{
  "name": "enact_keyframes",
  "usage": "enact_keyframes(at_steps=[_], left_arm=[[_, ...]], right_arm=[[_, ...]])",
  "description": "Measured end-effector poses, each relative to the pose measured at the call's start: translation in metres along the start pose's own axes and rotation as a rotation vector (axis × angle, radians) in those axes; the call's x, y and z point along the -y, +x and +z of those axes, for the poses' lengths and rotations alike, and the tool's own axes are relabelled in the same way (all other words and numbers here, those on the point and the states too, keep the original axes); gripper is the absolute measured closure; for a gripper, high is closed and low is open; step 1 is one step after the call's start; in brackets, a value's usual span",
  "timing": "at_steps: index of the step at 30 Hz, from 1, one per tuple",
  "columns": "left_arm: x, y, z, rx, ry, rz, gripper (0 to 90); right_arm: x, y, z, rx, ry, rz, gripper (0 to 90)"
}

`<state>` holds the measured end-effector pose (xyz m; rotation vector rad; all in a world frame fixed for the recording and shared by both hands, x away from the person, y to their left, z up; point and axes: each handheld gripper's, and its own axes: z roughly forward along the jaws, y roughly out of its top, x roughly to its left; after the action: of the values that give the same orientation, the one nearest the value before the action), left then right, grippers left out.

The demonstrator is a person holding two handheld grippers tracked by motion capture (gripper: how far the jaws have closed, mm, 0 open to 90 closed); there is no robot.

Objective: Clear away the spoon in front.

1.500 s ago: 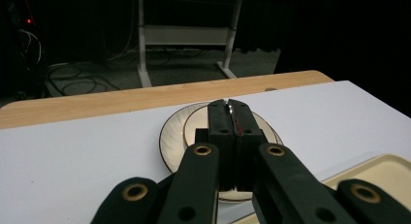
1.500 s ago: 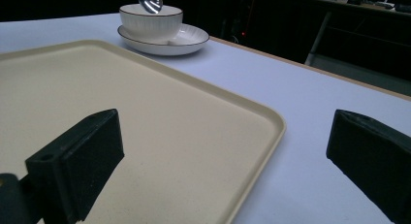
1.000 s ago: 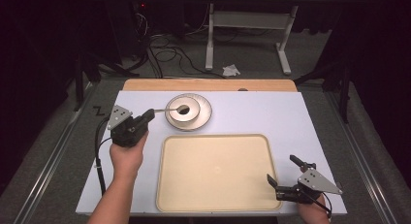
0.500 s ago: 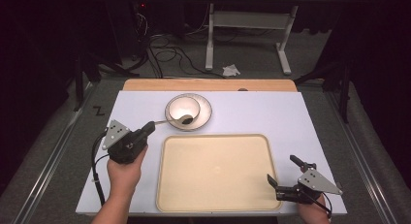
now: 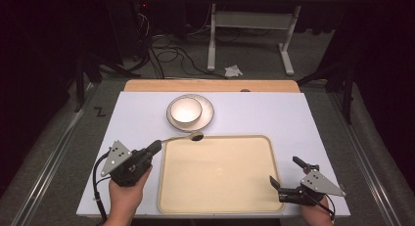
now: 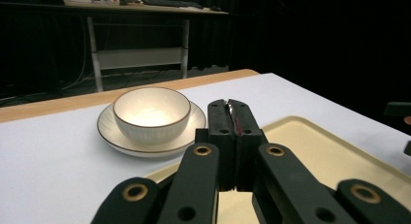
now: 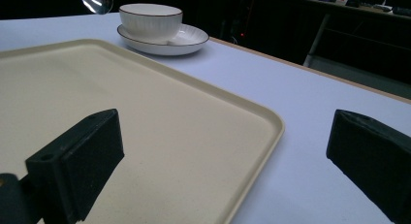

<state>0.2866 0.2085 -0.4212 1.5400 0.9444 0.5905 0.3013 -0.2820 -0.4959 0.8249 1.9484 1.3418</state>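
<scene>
High view: the left gripper (image 5: 155, 146) is clamped on the handle of a spoon (image 5: 188, 136), whose head hangs over the far left corner of the cream tray (image 5: 215, 206), just in front of the bowl (image 5: 185, 110) on its plate (image 5: 208, 113). Left gripper view has the jaws pressed together on the thin metal handle. The right gripper (image 5: 284, 178) rests by the tray's near right corner, jaws wide apart and holding nothing.

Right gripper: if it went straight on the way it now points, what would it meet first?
Probably the cream tray: the open right gripper points left across it. Depth is unclear, so it might skim above the surface.
</scene>
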Motion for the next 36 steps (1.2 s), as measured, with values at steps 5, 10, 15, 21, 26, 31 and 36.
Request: enact_keyframes(at_steps=[5, 10, 15, 21, 26, 31, 36], left_arm=[[0.016, -0.003, -0.005, 0.039, -0.008, -0.026, 89.8], [0.031, -0.005, -0.004, 0.102, 0.002, -0.068, 89.8], [0.034, -0.006, -0.004, 0.107, 0.006, -0.074, 89.8], [0.035, -0.007, -0.003, 0.141, 0.002, -0.108, 89.8], [0.04, -0.006, 0.001, 0.175, 0.012, -0.16, 89.8], [0.047, -0.003, 0.01, 0.224, 0.034, -0.227, 89.7], [0.053, -0.003, 0.017, 0.252, 0.056, -0.269, 89.8]], right_arm=[[0.0, 0.001, 0.0, -0.005, 0.0, -0.017, 0.4], [0.001, 0.0, 0.001, 0.01, -0.001, -0.012, 0.4], [0.001, -0.001, 0.0, 0.014, 0.0, -0.012, 0.4], [0.001, -0.001, 0.0, 0.01, 0.002, -0.022, 0.4], [0.002, -0.001, 0.0, 0.007, 0.002, -0.023, 0.4], [0.001, -0.001, 0.0, 0.006, 0.0, -0.02, 0.4], [0.001, 0.0, 0.0, 0.0, 0.001, -0.023, 0.4]])
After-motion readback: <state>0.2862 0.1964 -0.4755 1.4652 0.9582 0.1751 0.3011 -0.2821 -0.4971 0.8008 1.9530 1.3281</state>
